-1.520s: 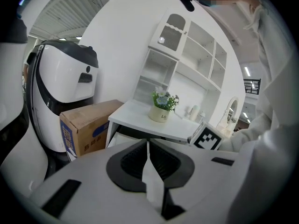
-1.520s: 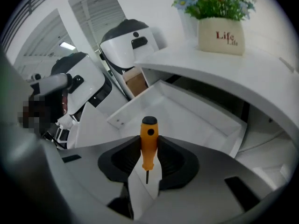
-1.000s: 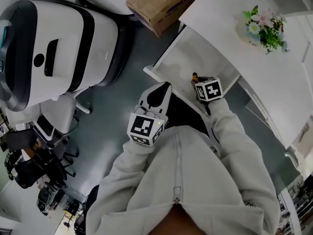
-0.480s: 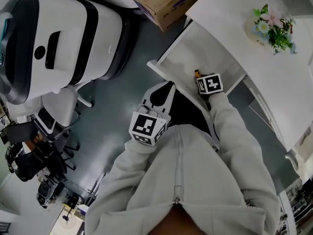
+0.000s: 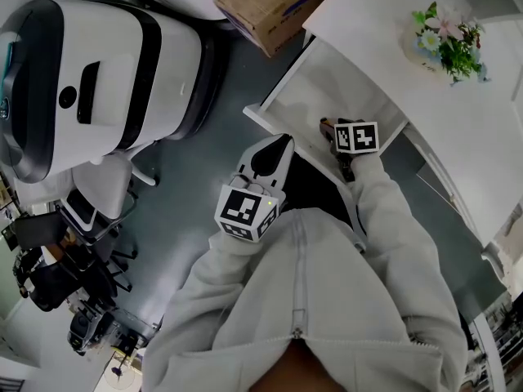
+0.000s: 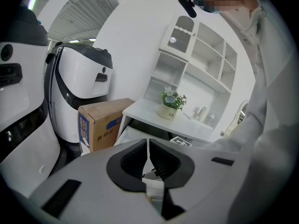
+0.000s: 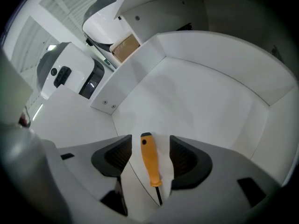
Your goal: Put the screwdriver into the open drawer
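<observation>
1. The right gripper (image 7: 150,138) was pointed steeply down into the open drawer (image 7: 201,97), and its jaws had just been opening; they were seen spread wide.
2. The screwdriver (image 7: 150,160) was seen between those jaws, clear of both pads, with a gap at each side of its orange handle.
3. The screwdriver was lying inside the drawer on its white floor, with the handle end turned away from the gripper and the dark shaft turned towards it.
4. The left gripper (image 6: 148,143) was held outside the drawer, near its front corner, with its jaws pressed together and nothing between them.
5. The drawer was pulled out from under a white surface (image 5: 384,23), on which a flower pot (image 5: 441,43) was standing.
6. A cardboard box (image 5: 270,6) was seen on the floor just beside the drawer, and a large white machine (image 5: 90,80) further to the left.
</observation>
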Demonstrator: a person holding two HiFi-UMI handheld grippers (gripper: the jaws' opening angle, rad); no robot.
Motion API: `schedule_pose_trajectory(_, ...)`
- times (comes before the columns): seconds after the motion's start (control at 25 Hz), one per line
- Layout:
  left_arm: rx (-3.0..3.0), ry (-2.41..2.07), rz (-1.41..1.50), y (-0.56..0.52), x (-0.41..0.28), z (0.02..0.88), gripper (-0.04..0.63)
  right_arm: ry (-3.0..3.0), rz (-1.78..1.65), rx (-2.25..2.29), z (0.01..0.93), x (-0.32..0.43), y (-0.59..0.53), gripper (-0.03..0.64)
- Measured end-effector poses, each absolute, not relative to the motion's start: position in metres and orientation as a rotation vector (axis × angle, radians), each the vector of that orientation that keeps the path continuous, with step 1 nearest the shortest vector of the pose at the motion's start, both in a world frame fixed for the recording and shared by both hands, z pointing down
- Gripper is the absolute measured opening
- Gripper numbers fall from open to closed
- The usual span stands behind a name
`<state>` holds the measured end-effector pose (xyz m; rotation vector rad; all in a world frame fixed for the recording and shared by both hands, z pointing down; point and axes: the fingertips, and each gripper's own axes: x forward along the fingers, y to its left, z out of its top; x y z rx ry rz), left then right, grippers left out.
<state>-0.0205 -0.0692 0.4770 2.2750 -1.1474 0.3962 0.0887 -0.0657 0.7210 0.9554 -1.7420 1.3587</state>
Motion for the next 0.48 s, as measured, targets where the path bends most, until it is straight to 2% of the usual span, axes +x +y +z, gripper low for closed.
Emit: schedule_pose_trajectory(0.48,2.359,-1.128,0.38,-0.08,-0.018,0.454,0.031,-1.857,1.377,1.099,0.654,0.114,-0.075,0.256)
